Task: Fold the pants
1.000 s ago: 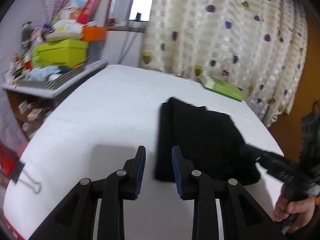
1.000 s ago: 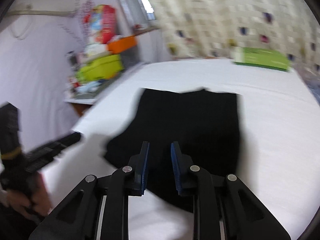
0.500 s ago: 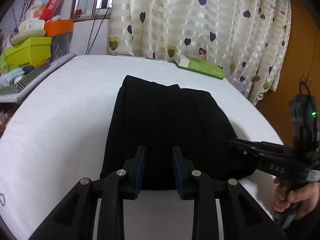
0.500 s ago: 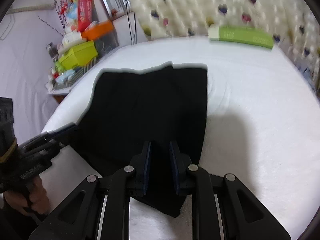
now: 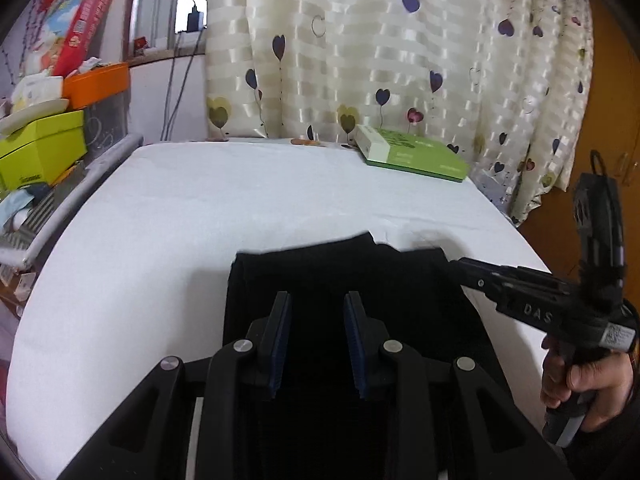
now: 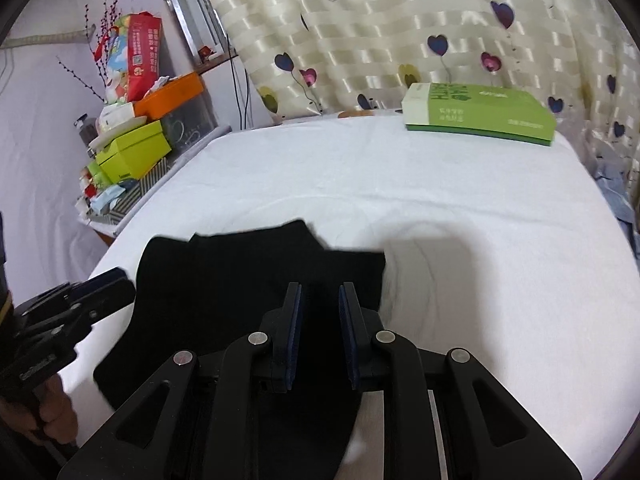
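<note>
Black pants (image 5: 340, 276) now folded shorter.

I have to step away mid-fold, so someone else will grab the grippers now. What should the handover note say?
Left gripper: open, empty, over the black pants.
Right gripper: open, empty, also over the pants, nearer their right edge.
The pants lie folded into a compact dark stack on the white bed, near its front edge; a green box sits at the far side.
Done: at least one fold, judging by the layered edges.
Left: probably a final fold or smoothing.
</note>
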Demonstrator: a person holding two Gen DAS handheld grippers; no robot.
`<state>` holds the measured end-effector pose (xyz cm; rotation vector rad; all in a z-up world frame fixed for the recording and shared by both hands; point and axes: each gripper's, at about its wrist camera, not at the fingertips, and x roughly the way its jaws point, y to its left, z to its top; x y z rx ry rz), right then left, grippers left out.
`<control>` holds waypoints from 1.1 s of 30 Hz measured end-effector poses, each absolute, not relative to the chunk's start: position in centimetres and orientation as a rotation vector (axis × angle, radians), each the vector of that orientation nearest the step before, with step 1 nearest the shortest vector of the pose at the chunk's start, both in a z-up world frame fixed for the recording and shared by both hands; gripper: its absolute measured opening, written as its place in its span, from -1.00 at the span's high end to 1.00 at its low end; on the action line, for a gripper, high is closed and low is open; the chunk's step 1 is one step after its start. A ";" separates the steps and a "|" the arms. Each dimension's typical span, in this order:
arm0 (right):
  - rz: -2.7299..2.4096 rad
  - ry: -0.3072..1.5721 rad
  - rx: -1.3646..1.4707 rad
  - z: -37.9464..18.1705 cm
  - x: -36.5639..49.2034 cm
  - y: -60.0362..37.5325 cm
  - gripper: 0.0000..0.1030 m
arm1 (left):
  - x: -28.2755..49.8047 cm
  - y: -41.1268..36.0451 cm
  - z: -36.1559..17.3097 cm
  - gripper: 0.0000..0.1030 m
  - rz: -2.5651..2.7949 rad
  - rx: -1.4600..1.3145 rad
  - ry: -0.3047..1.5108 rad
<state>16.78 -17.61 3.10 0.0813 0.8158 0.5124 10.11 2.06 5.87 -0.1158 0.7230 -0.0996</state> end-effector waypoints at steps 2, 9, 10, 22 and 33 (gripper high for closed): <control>0.484 0.849 0.054 2.1 18.1 -17.5 0.62 | 11.7 2.4 5.1 0.43 -0.079 -0.112 0.745; 0.425 0.897 0.121 0.5 19.4 -19.5 0.54 | 12.8 3.7 2.6 0.43 -0.095 -0.139 0.807; 0.421 0.890 0.118 0.9 18.9 -19.6 0.54 | 12.7 3.7 2.7 0.43 -0.089 -0.137 0.807; 0.519 0.785 0.012 3.3 4.6 -19.4 0.54 | 2.8 1.7 4.8 0.43 -0.151 -0.142 0.731; 0.499 0.820 -0.098 1.4 2.7 -17.6 0.54 | 0.7 -1.4 3.0 0.43 -0.152 -0.006 0.738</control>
